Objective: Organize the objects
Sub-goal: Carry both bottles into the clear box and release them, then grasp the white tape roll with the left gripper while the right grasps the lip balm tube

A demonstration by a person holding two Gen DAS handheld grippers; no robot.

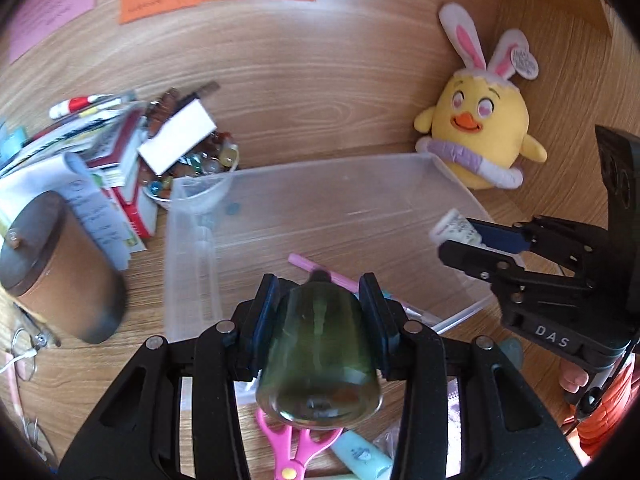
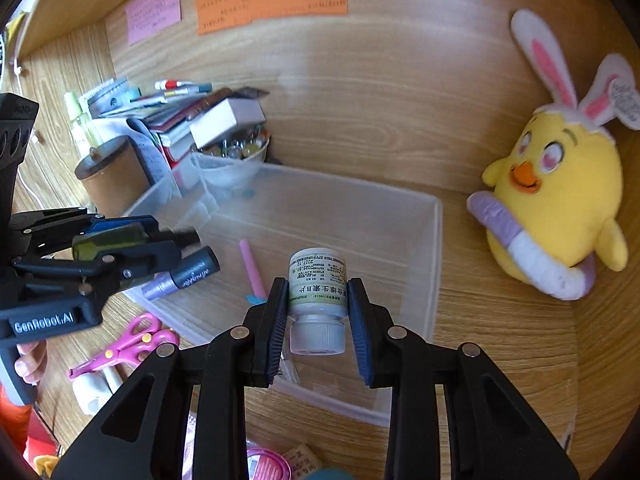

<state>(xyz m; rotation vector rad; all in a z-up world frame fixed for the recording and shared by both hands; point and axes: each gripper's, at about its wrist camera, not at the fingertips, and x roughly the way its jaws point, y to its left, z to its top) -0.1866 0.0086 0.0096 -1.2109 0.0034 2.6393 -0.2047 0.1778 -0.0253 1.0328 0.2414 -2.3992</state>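
My left gripper (image 1: pixel 318 312) is shut on a dark green glass bottle (image 1: pixel 318 356), held over the near edge of a clear plastic bin (image 1: pixel 280 184). It also shows in the right wrist view (image 2: pixel 120 240). My right gripper (image 2: pixel 318 296) is shut on a small white pill bottle (image 2: pixel 318 284), cap toward the camera, above the bin (image 2: pixel 438 216). In the left wrist view the pill bottle (image 1: pixel 452 228) hangs over the bin's right wall. A pink pen (image 2: pixel 252 268) lies inside the bin.
A yellow chick plush (image 1: pixel 480 128) sits at the back right. A brown round canister (image 1: pixel 60 272), stacked books (image 1: pixel 120 168) and a bowl of marbles (image 1: pixel 196 168) stand at the left. Pink scissors (image 2: pixel 128 344), a purple marker (image 2: pixel 180 276) and small tubes lie in front.
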